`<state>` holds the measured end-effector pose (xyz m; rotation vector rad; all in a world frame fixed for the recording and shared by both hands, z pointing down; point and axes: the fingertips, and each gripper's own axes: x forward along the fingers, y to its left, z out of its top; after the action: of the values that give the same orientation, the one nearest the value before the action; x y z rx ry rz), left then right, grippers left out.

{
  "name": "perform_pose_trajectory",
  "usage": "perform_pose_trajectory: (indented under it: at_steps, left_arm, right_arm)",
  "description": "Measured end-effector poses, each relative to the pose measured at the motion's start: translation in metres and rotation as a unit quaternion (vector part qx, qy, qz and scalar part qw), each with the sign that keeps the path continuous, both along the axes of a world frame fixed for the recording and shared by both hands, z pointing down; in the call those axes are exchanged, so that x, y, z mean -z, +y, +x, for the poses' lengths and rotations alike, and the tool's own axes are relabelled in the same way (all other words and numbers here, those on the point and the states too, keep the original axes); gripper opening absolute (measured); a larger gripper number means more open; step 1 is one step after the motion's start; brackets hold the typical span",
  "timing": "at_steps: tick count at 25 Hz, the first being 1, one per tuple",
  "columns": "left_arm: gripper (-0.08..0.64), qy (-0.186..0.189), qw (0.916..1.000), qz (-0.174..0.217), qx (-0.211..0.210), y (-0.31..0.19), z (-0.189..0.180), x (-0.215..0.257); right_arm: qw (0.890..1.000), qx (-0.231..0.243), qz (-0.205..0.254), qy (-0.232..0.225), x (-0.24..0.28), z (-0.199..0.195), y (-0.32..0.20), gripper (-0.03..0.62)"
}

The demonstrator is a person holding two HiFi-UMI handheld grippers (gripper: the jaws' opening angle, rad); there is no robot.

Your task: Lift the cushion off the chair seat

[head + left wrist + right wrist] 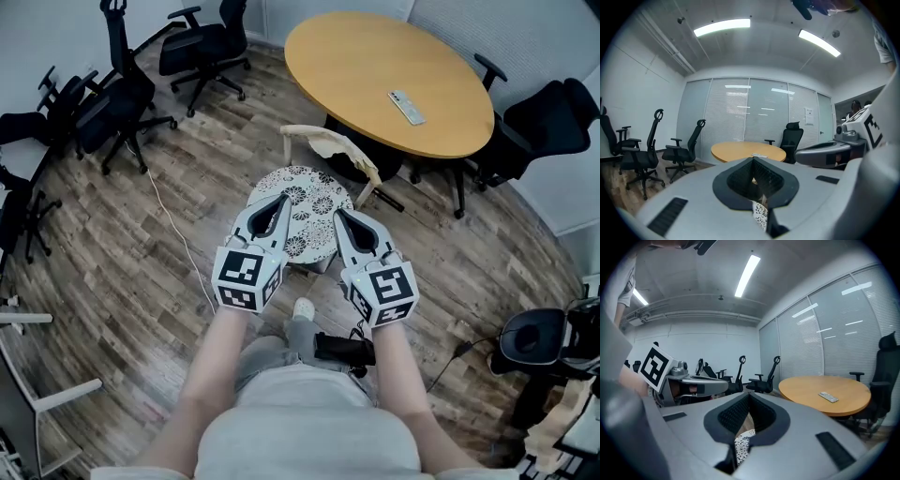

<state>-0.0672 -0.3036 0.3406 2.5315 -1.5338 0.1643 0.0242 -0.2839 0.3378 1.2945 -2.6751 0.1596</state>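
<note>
Wood-plank flooring of a meeting room carries a pale wooden chair [330, 142], and the round, flower-patterned cushion [305, 211] lies flat on its seat, not yet lifted.

Finding: the cushion sits ahead of and below both tools. In the head view the left gripper [278, 204] overlaps its near left part and the right gripper [342, 217] its near right part. Each is about equally near. Being round, the cushion has no long axis to favour.

Jaw state: both pairs are pressed together with nothing between them. The gripper views show only a patch of the print beneath the closed tips. Contact with the cushion cannot be confirmed.

Judgement: the jaws must part before either side edge can be taken.

Beyond stand a round table [375, 56] bearing a remote [407, 107], and black office chairs [112, 94].
</note>
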Motion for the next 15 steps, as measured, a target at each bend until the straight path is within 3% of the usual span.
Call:
perform_pose_trajectory:
  at_steps: [15]
  left_arm:
    - [0.003, -0.016, 0.9988, -0.046, -0.007, -0.066, -0.008, -0.085]
  right_arm:
    - [0.999, -0.013, -0.041, 0.021, -0.084, 0.003, -0.067, 0.025]
